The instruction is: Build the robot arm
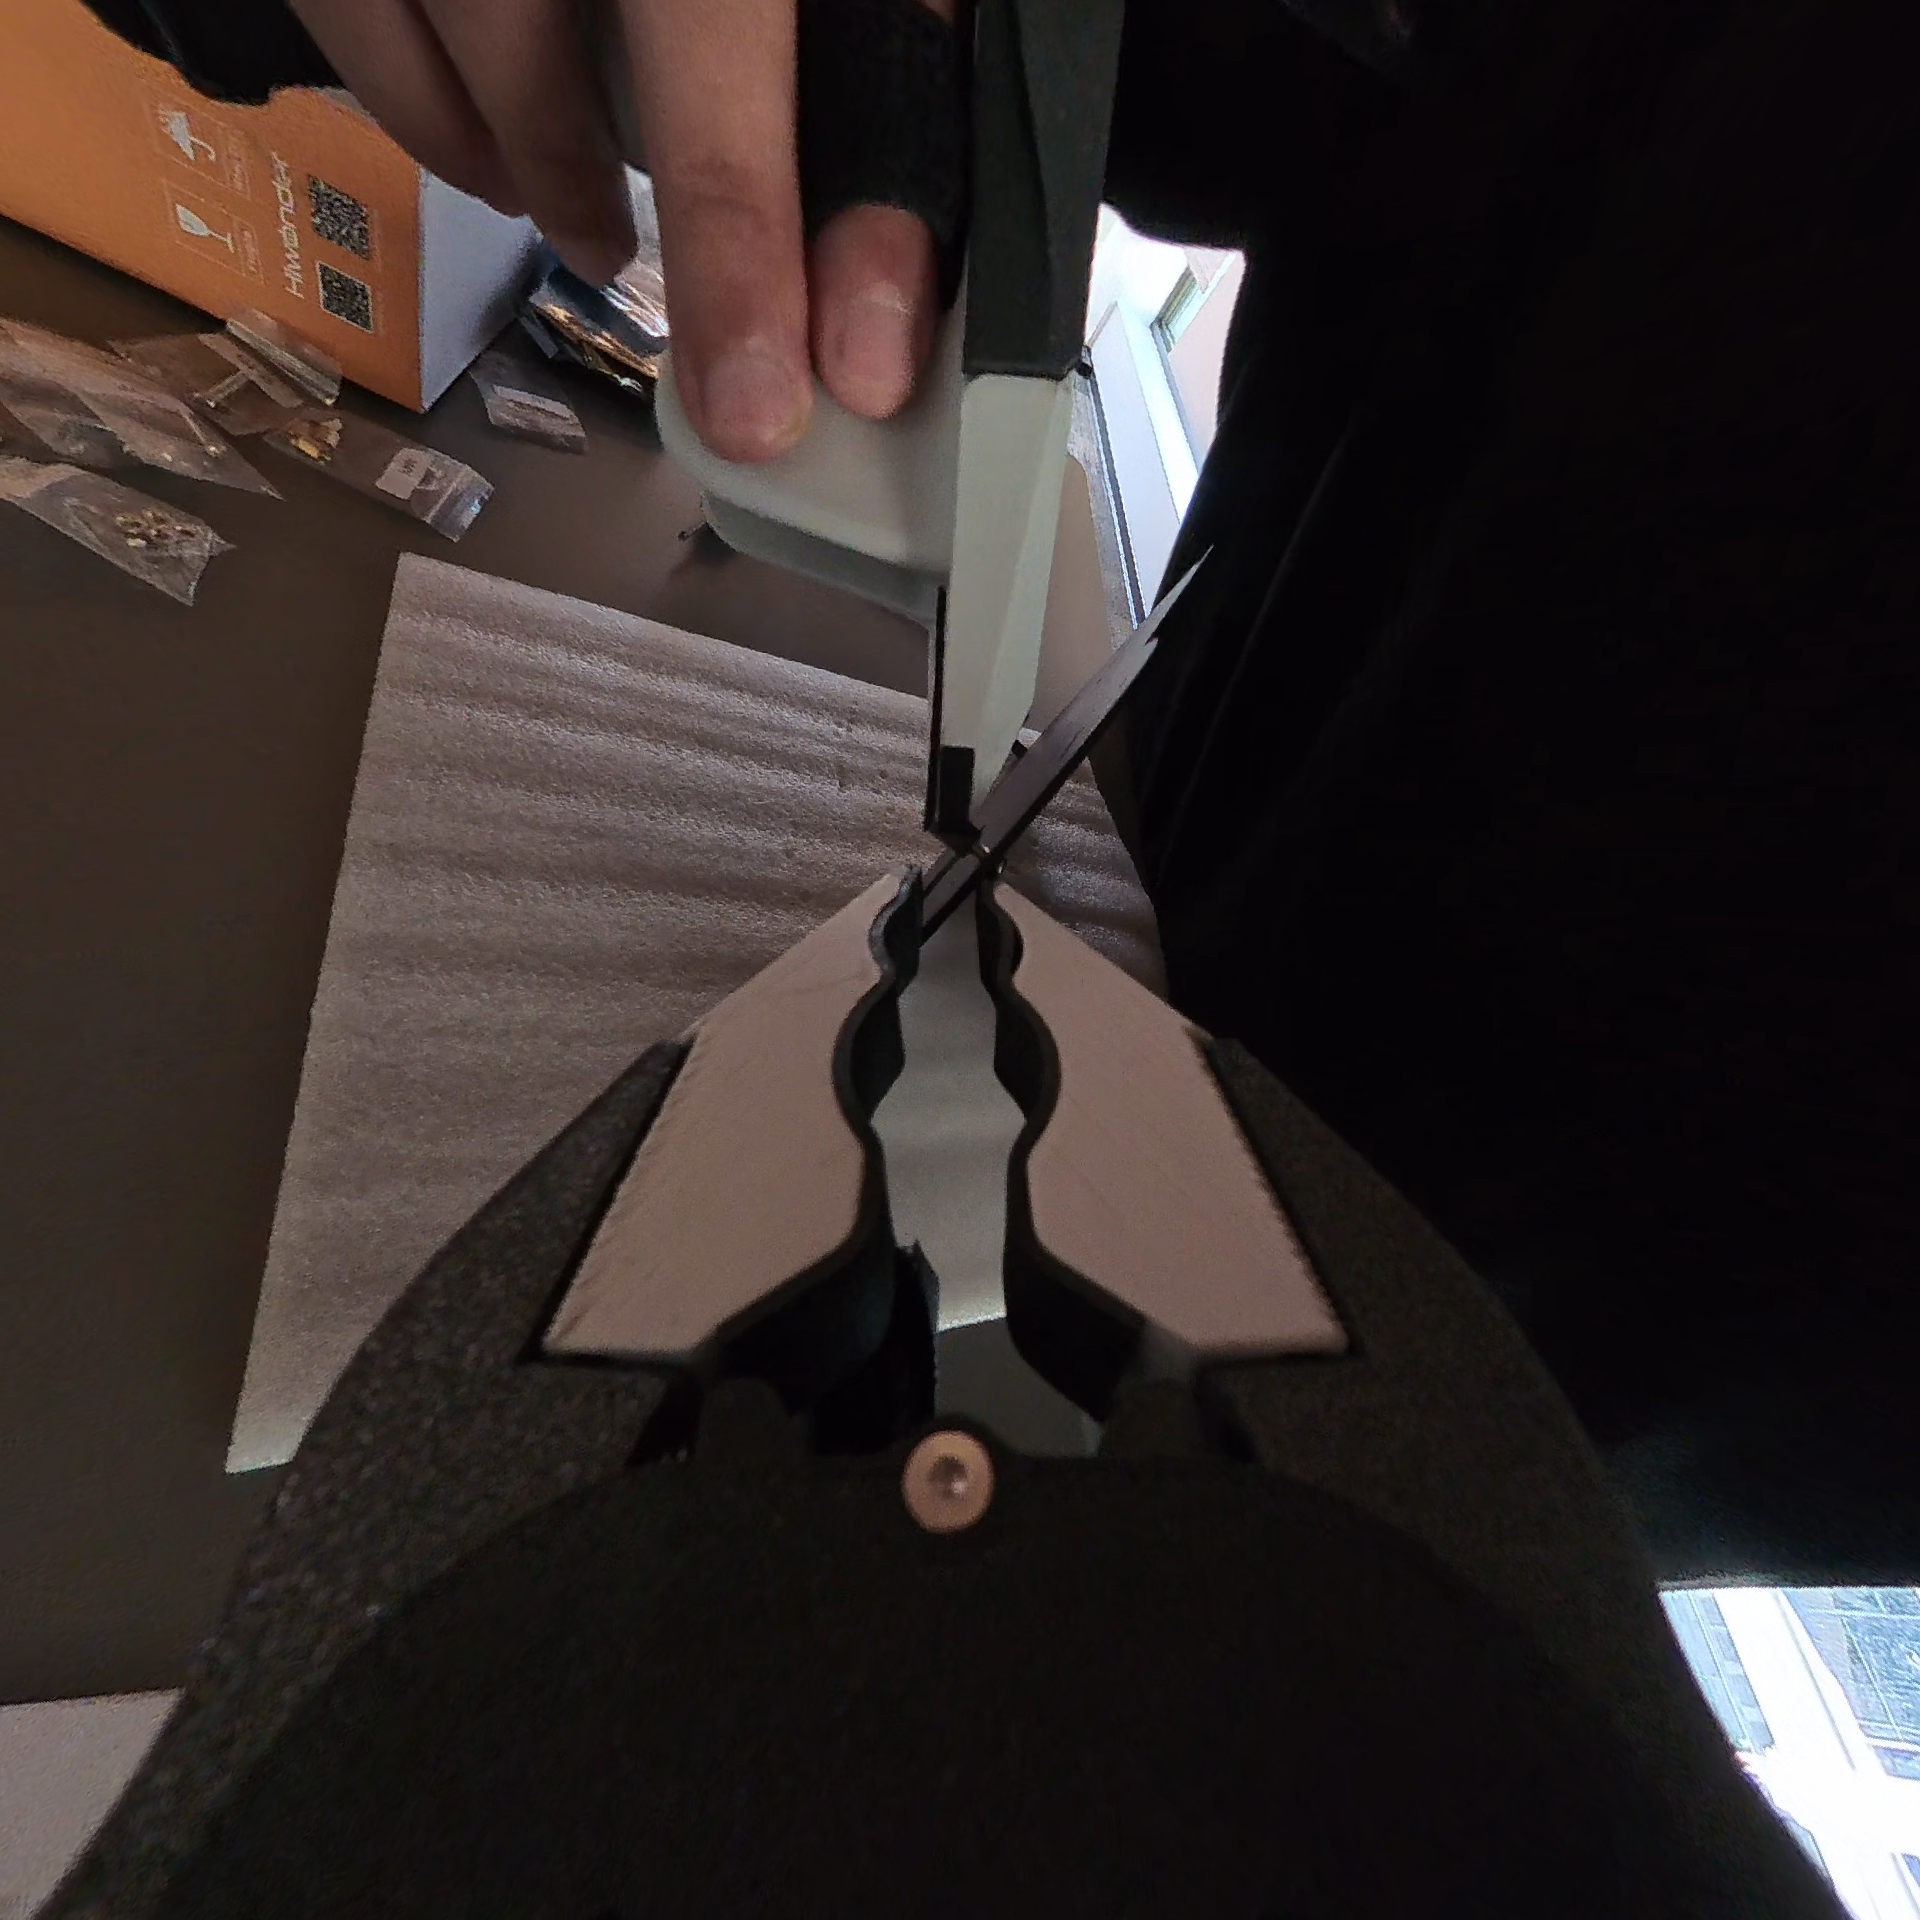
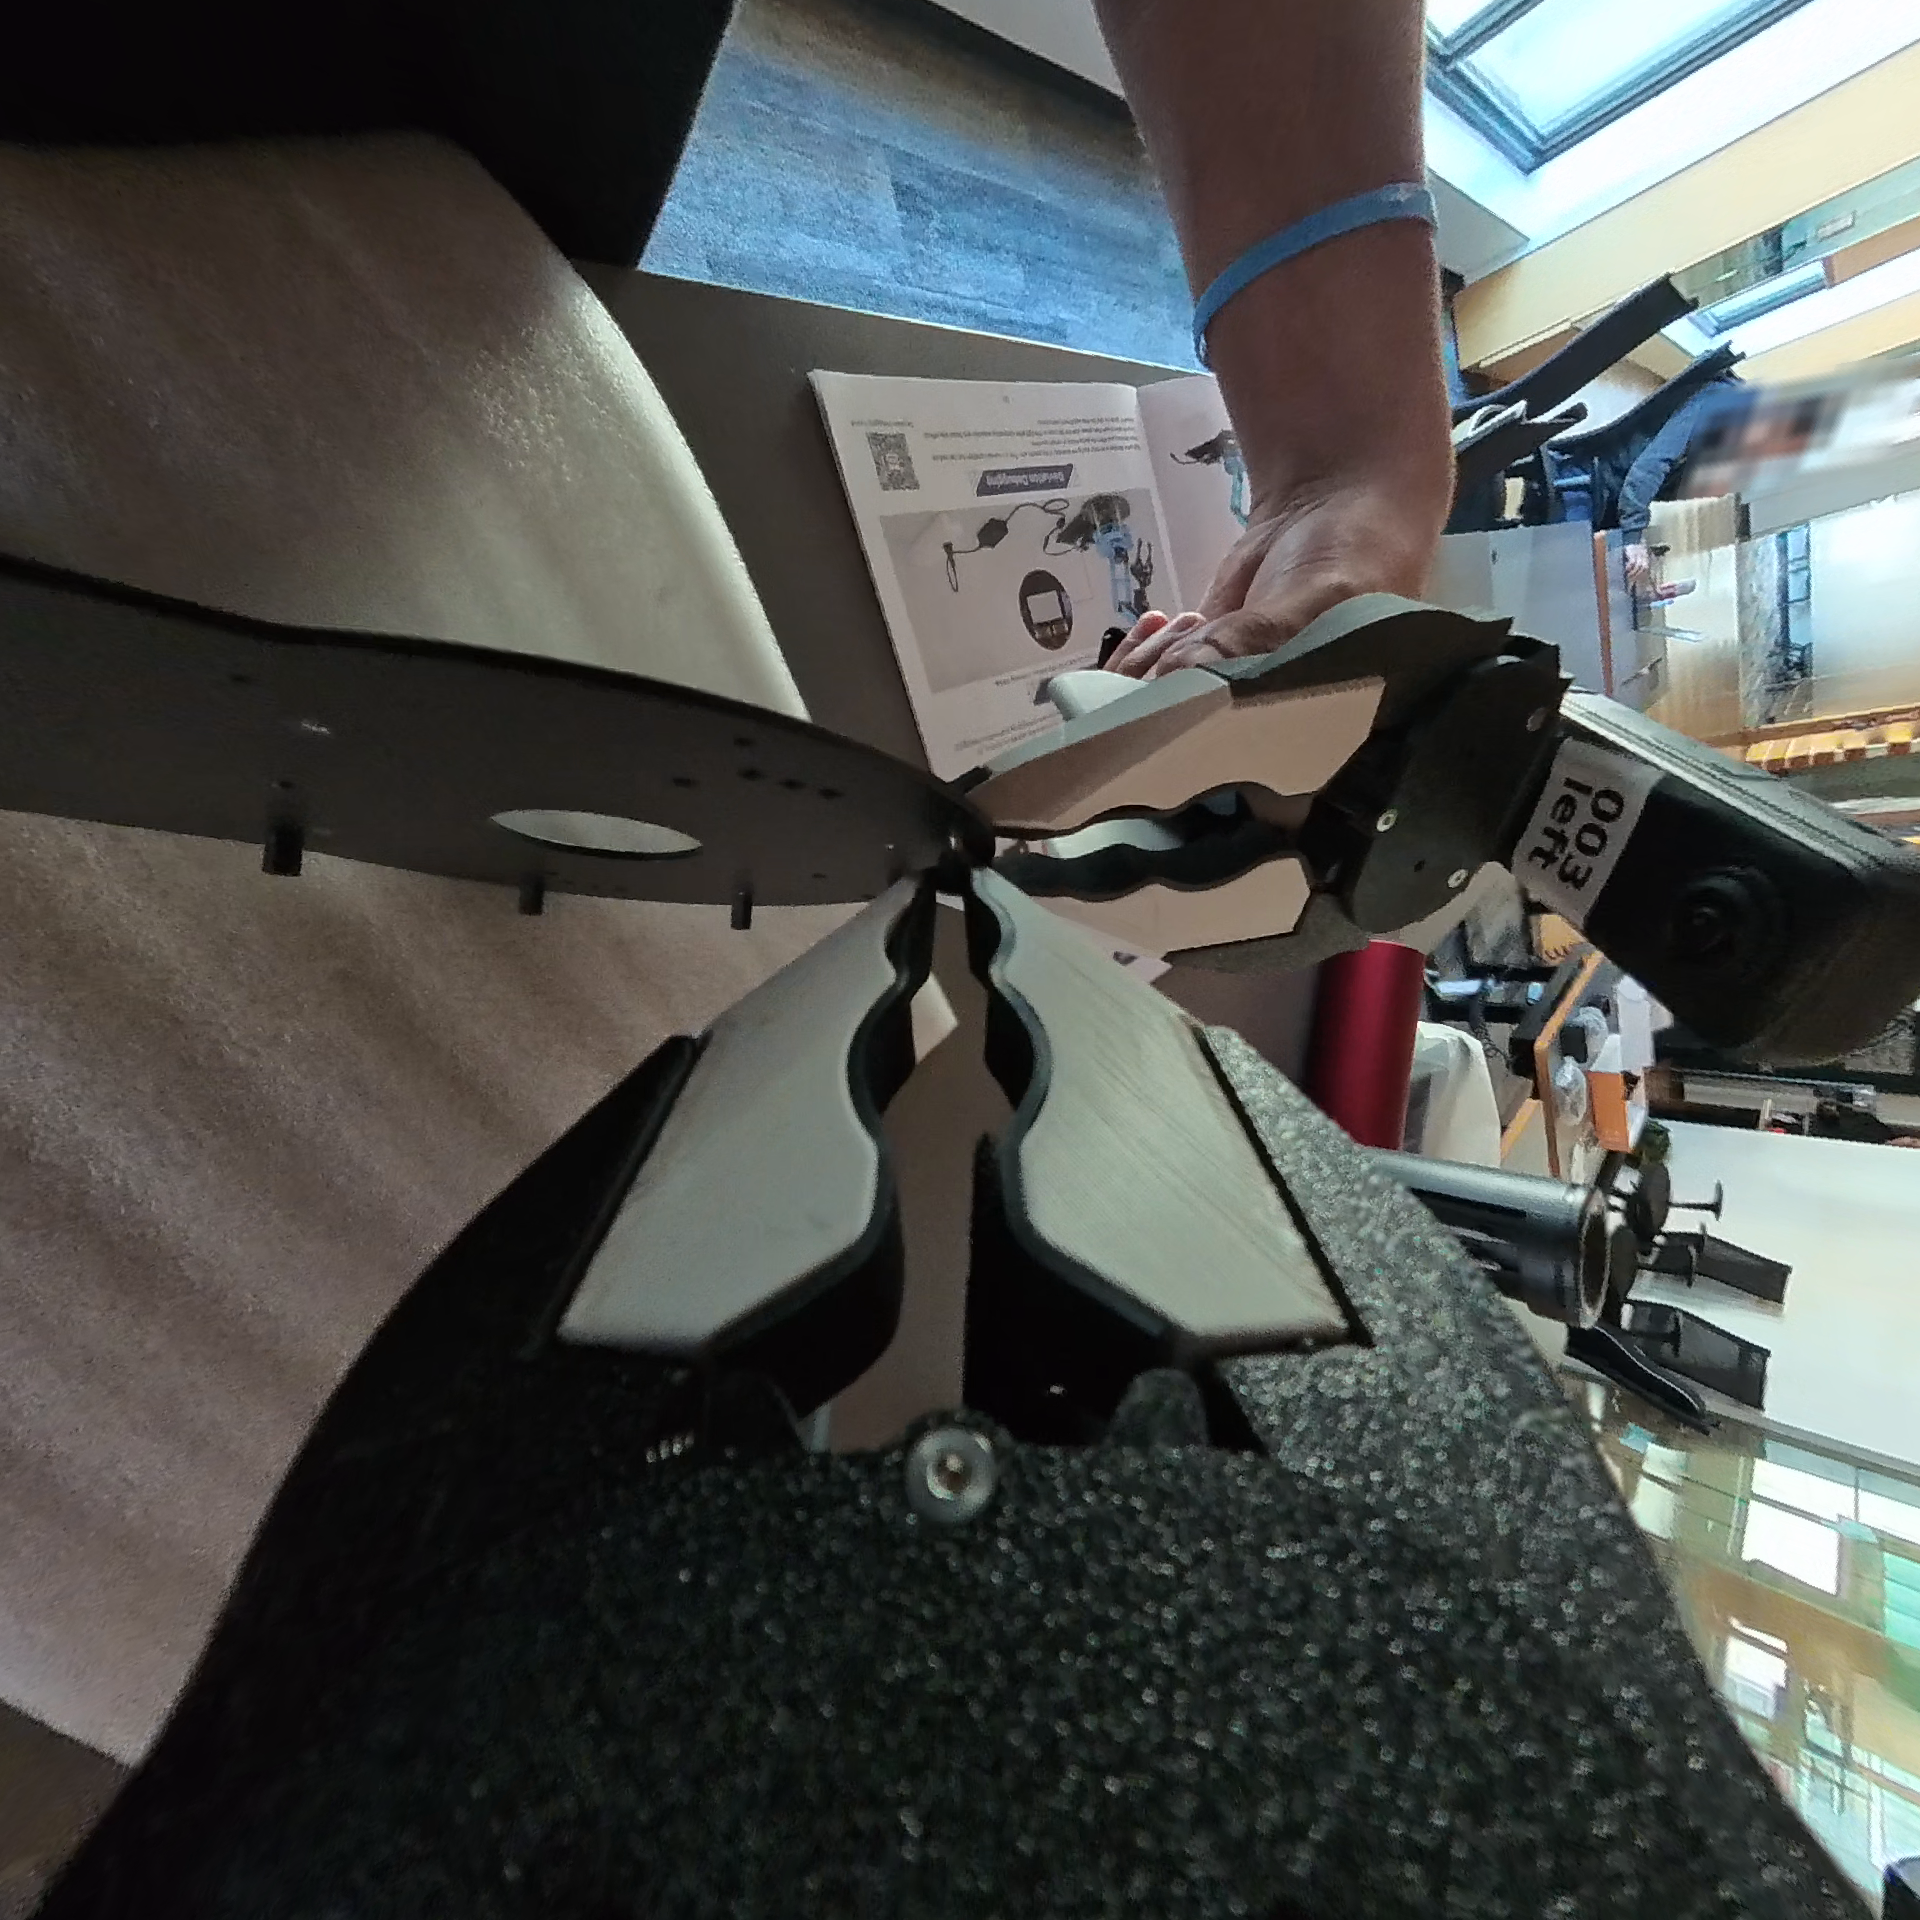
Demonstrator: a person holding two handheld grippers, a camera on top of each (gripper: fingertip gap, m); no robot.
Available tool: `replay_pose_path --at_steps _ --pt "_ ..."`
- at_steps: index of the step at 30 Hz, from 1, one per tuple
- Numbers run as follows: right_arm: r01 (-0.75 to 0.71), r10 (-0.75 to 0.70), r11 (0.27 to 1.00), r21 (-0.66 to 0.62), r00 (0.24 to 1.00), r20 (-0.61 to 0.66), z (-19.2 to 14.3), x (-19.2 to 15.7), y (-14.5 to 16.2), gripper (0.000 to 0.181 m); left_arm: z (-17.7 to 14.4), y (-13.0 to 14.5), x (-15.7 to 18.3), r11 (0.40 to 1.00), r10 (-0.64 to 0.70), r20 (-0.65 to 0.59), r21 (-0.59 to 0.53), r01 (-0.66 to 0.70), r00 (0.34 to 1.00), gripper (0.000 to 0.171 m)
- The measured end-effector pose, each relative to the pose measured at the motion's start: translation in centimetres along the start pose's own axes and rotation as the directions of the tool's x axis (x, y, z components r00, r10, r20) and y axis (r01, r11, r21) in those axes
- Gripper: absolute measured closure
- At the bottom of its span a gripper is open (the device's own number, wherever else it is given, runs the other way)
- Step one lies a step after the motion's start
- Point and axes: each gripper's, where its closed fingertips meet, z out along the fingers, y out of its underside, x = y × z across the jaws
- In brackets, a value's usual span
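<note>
A thin black plate (image 2: 416,769) with holes and short studs is held in the air over a foam sheet (image 2: 312,416). In the left wrist view the plate (image 1: 1091,686) shows edge-on. My left gripper (image 1: 951,894) is shut on the plate's rounded end; in the right wrist view it (image 2: 982,826) comes in from the right. My right gripper (image 2: 943,896) is closed on a small dark stud (image 2: 951,862) at that same end. In the left wrist view the right gripper (image 1: 951,810) points down at the plate, with a hand (image 1: 748,260) on it.
The foam sheet (image 1: 571,831) lies on a dark table (image 1: 156,831). An orange box (image 1: 208,187) and several small clear bags of hardware (image 1: 135,520) lie at the far left. An open booklet (image 2: 987,499) lies behind the grippers. A red cylinder (image 2: 1366,1029) stands to the right. The grippers are tip to tip, or close to it.
</note>
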Motion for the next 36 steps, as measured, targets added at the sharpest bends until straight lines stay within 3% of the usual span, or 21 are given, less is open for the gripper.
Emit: replay_pose_path --at_steps 5,8,15,21,23,27,31,36 --pt "-0.146 0.134 0.988 0.053 0.973 0.188 0.0 0.0 -0.1 0.176 0.0 0.1 0.1 1.0 -0.003 -0.002 -0.008 0.003 1.0 0.162" --pt "-0.336 0.29 0.94 0.066 0.883 0.369 0.1 -0.4 0.1 0.176 0.0 0.0 0.0 1.0 0.0 0.007 -0.012 0.0 1.0 0.162" --pt "-0.715 0.528 0.698 -0.045 0.47 0.707 -0.2 -0.6 0.0 0.177 0.1 -0.2 -0.2 1.0 0.009 0.015 -0.021 -0.008 1.0 0.162" --pt "-0.877 0.586 0.396 -0.274 0.011 0.81 -0.6 -0.7 0.0 0.176 0.2 -0.4 -0.5 1.0 0.014 0.021 -0.02 -0.014 1.0 0.163" --pt "-0.895 0.569 0.331 -0.299 -0.064 0.82 -0.7 -0.7 0.1 0.176 0.2 -0.5 -0.6 1.0 0.015 0.027 -0.022 -0.015 1.0 0.163" --pt "-0.91 0.577 0.364 -0.2 0.052 0.815 -0.7 -0.7 0.4 0.177 0.3 -0.6 -0.8 1.0 0.007 0.029 -0.018 -0.006 1.0 0.163" --pt "-0.873 0.635 0.46 -0.163 0.195 0.747 -0.6 -1.4 1.4 0.177 0.2 -0.5 -0.7 1.0 0.017 0.027 -0.026 -0.017 0.999 0.163" --pt "-0.712 0.73 0.646 -0.277 0.469 0.497 0.5 -5.8 6.6 0.176 0.2 -0.3 -0.5 0.999 0.026 0.034 -0.034 -0.025 0.999 0.162"
